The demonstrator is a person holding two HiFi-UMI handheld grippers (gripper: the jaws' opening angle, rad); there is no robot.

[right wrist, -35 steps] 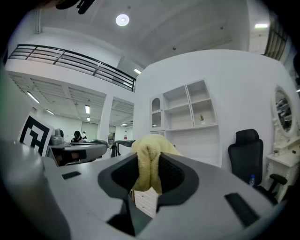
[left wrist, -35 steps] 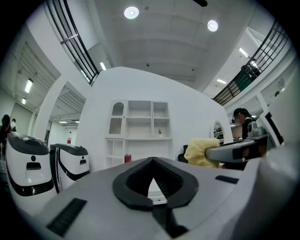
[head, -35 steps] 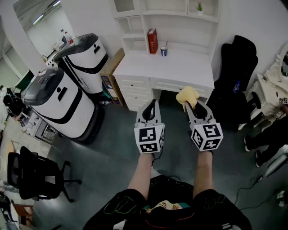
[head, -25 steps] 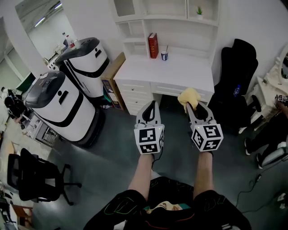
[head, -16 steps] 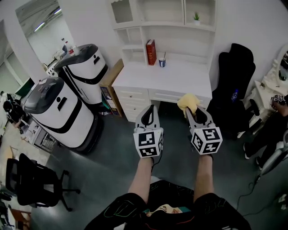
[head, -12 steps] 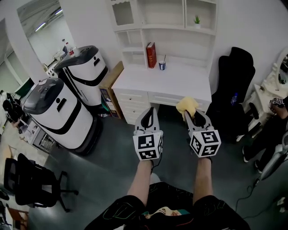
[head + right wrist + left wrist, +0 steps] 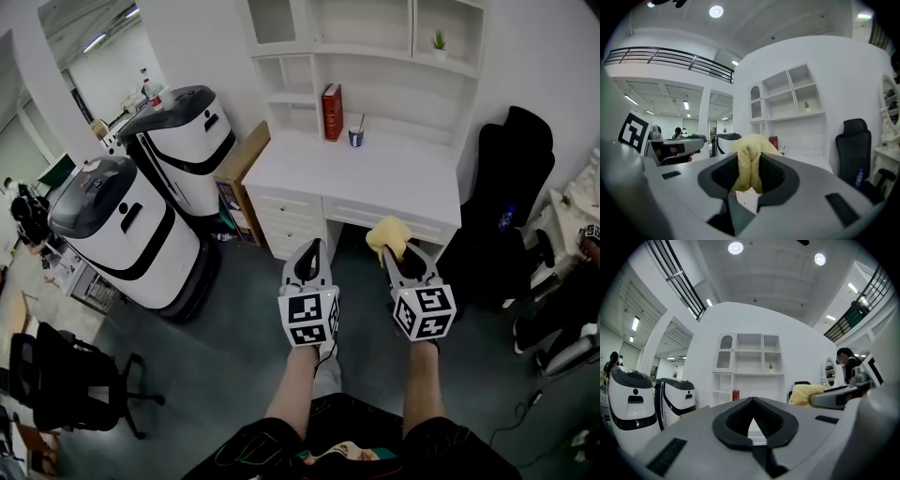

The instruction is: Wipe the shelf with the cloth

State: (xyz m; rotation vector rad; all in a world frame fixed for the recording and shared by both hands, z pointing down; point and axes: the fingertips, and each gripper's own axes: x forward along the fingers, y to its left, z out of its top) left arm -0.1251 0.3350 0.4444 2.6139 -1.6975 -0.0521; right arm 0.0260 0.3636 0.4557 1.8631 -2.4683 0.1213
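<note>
A white shelf unit (image 7: 375,56) stands on a white desk (image 7: 356,173) ahead of me, also in the left gripper view (image 7: 750,366) and the right gripper view (image 7: 787,105). My right gripper (image 7: 396,251) is shut on a yellow cloth (image 7: 388,234), held in the air in front of the desk's front edge. The cloth (image 7: 749,164) bulges up between the black pads of the right gripper (image 7: 749,174). My left gripper (image 7: 310,249) hovers beside it over the floor, shut and holding nothing, with its tips touching (image 7: 751,401).
A red book (image 7: 331,98) and a small cup (image 7: 356,137) stand at the back of the desk, with a tiny plant (image 7: 438,41) on an upper shelf. Two white robots (image 7: 141,202) stand left, a black chair (image 7: 511,187) right, and an office chair (image 7: 66,384) lower left.
The desk and shelf unit have grown larger and shifted right in the head view. Both grippers keep their pose side by side, the cloth still held in the right one.
</note>
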